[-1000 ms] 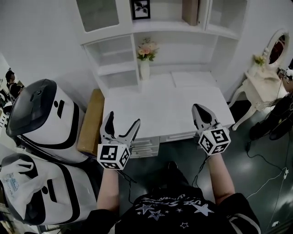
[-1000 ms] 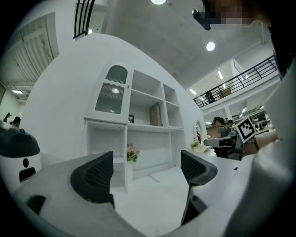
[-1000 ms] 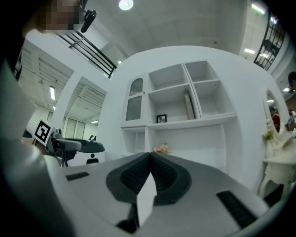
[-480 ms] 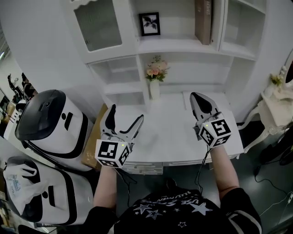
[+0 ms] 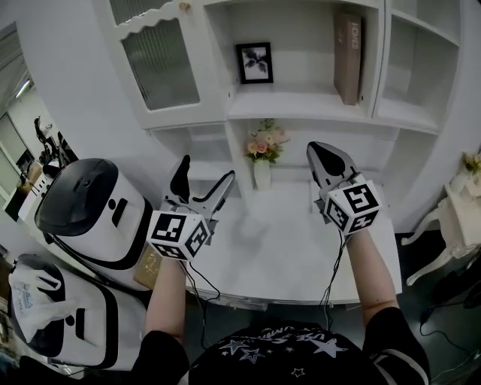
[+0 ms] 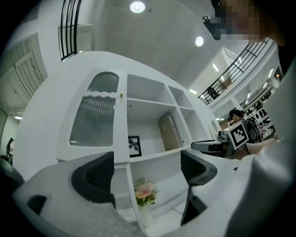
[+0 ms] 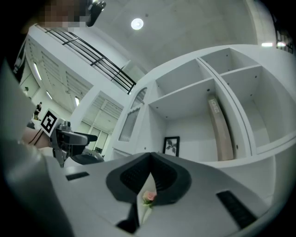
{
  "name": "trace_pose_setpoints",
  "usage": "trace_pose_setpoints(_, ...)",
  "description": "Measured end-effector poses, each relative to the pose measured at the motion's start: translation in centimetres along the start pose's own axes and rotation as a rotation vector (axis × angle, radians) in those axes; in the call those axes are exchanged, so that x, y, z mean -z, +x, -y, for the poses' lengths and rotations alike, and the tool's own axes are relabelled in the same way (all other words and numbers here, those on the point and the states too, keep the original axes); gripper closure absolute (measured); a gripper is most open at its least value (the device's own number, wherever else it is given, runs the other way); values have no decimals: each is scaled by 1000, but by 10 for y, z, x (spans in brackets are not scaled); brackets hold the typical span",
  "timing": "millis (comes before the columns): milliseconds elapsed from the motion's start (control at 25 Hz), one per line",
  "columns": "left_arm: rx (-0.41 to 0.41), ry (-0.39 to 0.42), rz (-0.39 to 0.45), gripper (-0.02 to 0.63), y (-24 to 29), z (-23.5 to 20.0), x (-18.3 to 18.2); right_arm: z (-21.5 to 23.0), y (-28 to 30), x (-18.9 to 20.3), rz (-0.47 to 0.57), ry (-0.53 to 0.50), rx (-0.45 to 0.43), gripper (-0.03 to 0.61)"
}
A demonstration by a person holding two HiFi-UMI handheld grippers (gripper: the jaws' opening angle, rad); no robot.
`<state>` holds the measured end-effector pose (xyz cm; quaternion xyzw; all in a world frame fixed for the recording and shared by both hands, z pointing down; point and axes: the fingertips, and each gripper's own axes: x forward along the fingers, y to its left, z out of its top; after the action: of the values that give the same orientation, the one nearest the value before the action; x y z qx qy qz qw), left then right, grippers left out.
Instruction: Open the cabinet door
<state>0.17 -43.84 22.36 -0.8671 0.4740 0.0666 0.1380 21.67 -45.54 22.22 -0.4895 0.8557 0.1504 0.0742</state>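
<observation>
Both forearms reach forward and up from the bottom of the head view, bare below the elbow, each hand hidden behind its marker cube. The left gripper [image 5: 203, 186] is held just left of the vase of flowers [image 5: 262, 159], tilted a little to the right, its tongs spread wide. In the left gripper view nothing sits in the gap, only the vase and shelves beyond. The right gripper [image 5: 322, 153] stands just right of the vase at about the same height, pointing up toward the shelves, its tongs pressed together at the tips. In the right gripper view a narrow slit below the tips lets one pink bloom show, and the rest of the vase is hidden behind the pads.

The cabinet door [image 5: 158, 63] sits up and to the left of the vase, well apart from both grippers. It is a white frame round a ribbed glass pane, lying flush with the cabinet front. Its small knob [image 5: 183, 6] is near the upper right corner, and the picture edge cuts off the door's top in the head view. What stands behind the ribbed glass can't be made out.

Above the vase a framed picture [image 5: 254, 62] stands on the shelf. Up and right of the vase is a brown book [image 5: 347, 58], its spine print too small to read. Far left of the vase, two white and black machines [image 5: 89, 204] are partly cut off at the edge
</observation>
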Motion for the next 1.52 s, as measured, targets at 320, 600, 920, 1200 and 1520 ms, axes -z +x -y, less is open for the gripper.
trace_pose_setpoints(320, -67, 79, 95, 160, 47, -35, -54, 16, 47, -20, 45, -20, -59, 572)
trace_pose_setpoints(600, -8, 176, 209, 252, 89, -61, -114, 13, 87, -52, 91, -51, -17, 572)
trace_pose_setpoints(920, 6, 257, 339, 310, 132, -96, -184, 21, 114, -96, 108, -95, 44, 572)
trace_pose_setpoints(1200, -22, 314, 392, 342, 164, -121, -224, 16, 135, -107, 109, -164, 51, 572)
trace_pose_setpoints(1520, -66, 364, 438, 403, 183, -134, -258, 18, 145, -104, 106, -220, 35, 572)
